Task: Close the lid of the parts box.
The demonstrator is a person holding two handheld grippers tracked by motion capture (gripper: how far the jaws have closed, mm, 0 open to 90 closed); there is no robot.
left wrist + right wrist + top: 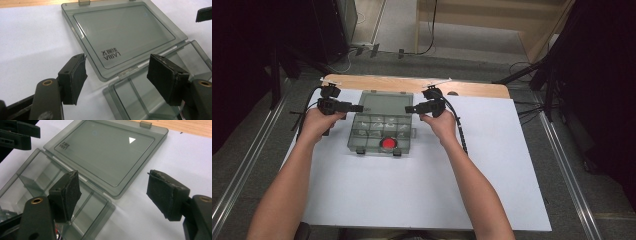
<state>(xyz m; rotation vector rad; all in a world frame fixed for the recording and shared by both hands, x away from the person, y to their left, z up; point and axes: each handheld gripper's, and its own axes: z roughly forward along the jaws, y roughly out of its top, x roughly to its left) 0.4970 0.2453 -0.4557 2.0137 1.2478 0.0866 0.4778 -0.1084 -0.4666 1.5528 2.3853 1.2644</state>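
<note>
A smoky clear compartment box [373,131] lies on the white sheet with its lid [384,104] folded flat open at the back. One front compartment holds a red round piece [387,144]. My left gripper [357,108] is at the lid's left edge, pointing right. In the left gripper view its jaws [117,72] stand open over the hinge corner of the lid [125,32], touching nothing. My right gripper [408,108] is at the lid's right edge, pointing left. Its jaws [113,190] are open astride the lid's [105,152] near corner, the pads off the plastic.
The white sheet [492,165] covers most of the table, and a wooden strip [472,89] shows along the back edge. Two black latches [396,153] stick out at the box's front. Cables trail from both grippers. Dark stands and floor rails surround the table.
</note>
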